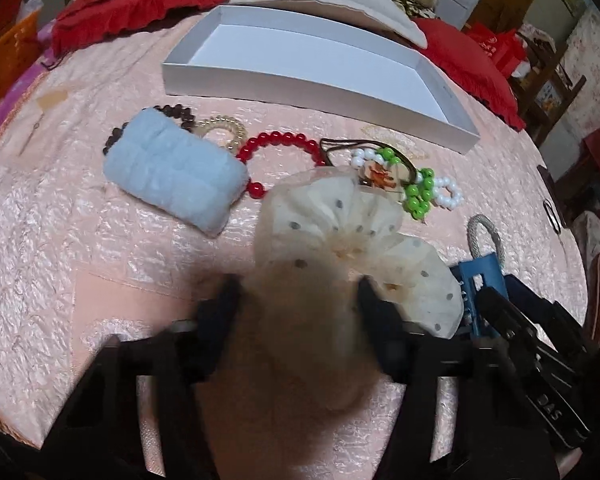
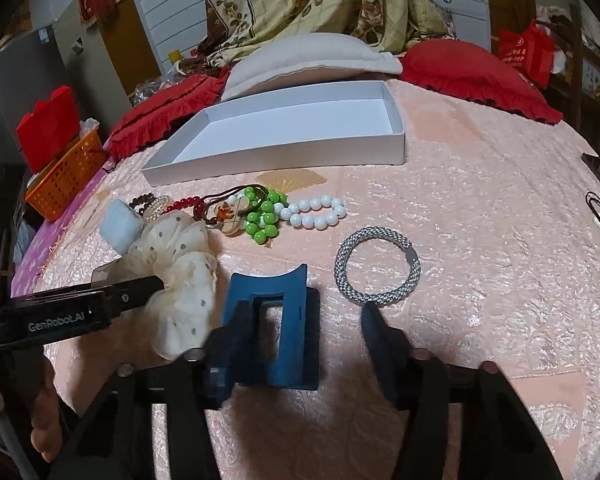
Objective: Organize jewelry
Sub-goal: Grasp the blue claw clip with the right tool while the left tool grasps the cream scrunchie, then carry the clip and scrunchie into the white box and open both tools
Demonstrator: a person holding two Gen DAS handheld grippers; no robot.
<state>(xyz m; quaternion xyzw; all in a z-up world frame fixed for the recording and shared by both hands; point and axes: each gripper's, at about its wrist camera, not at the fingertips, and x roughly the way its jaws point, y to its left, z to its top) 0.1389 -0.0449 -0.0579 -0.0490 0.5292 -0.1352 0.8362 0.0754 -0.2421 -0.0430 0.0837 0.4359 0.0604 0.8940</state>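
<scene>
With the left gripper (image 1: 296,292) fingers apart around the near, blurred edge of the cream dotted scrunchie (image 1: 352,232) on the bed, apparently untouched, close low on the bunched fabric before lifting toward the far white box (image 1: 300,80), while the right gripper (image 2: 300,328), also parted, straddles the blue hair claw (image 2: 276,328).

Bed (image 2: 480,240) with pink quilted cover carries: white open box (image 2: 284,148), silver rope bracelet (image 2: 377,271), white bead bracelet (image 2: 314,212), green bead cluster (image 2: 264,216), red bead bracelet (image 1: 280,146), light-blue fuzzy pad (image 1: 172,174), cream dotted scrunchie (image 1: 340,220), blue clip (image 2: 276,328), red pillows (image 2: 476,76).
</scene>
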